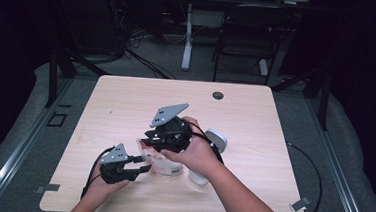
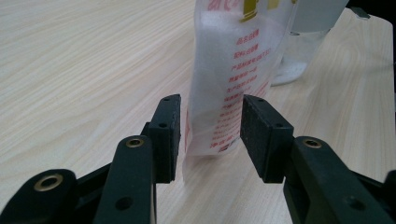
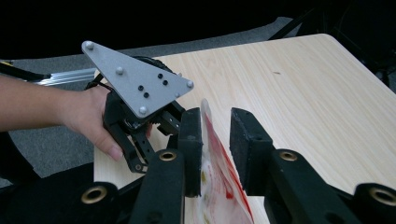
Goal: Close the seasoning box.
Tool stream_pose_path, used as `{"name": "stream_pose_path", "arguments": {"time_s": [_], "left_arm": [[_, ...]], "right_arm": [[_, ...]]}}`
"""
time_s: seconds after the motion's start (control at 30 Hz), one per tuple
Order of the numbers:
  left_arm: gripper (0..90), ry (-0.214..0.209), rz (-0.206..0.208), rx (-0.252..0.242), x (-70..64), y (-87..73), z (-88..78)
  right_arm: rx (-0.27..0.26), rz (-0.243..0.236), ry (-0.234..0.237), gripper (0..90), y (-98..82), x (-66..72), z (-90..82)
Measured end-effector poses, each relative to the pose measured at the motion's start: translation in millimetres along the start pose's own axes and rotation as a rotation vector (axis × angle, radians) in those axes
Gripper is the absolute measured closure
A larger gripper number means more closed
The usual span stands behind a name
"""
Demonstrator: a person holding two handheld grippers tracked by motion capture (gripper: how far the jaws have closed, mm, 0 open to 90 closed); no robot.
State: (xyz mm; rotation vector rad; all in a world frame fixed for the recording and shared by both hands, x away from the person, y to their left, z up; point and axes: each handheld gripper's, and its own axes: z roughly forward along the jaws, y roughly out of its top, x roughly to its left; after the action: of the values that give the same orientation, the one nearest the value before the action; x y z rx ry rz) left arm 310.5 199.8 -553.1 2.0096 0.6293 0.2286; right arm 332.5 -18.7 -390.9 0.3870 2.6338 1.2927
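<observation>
A: Starting on the left, what is the left gripper (image 1: 144, 169) doing?

B: Its jaws stand apart either side of the plastic pouch (image 2: 233, 79). The pouch's lower edge sits between the pads, and whether the left pad touches it I cannot tell; the right one is clear of it.

A: And where is the pouch?

B: Upright over the table (image 1: 255, 115), near its front middle.

A: The right gripper (image 3: 215, 140)?

B: It comes from above, jaws apart around the pouch's top edge; the film lies against one pad, with a gap at the other.
</observation>
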Motion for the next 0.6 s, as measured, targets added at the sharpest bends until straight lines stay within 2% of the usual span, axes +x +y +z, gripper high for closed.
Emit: {"name": "stream_pose_path", "arguments": {"time_s": [0.27, 0.53, 0.6], "left_arm": [[57.4, 0.007, 0.005, 0.006, 0.8, -0.1, -0.6], [57.3, 0.005, 0.003, 0.007, 0.0, -0.6, 0.6], [57.2, 0.004, 0.002, 0.007, -0.1, -0.6, 1.0]], "right_arm": [[0.041, -0.029, -0.006, 78.0, 5.7, 4.8, 14.8], [0.077, -0.036, -0.024, 81.1, 5.2, 4.3, 21.9], [0.077, -0.034, -0.017, 82.9, 5.3, 3.3, 23.0]]}}
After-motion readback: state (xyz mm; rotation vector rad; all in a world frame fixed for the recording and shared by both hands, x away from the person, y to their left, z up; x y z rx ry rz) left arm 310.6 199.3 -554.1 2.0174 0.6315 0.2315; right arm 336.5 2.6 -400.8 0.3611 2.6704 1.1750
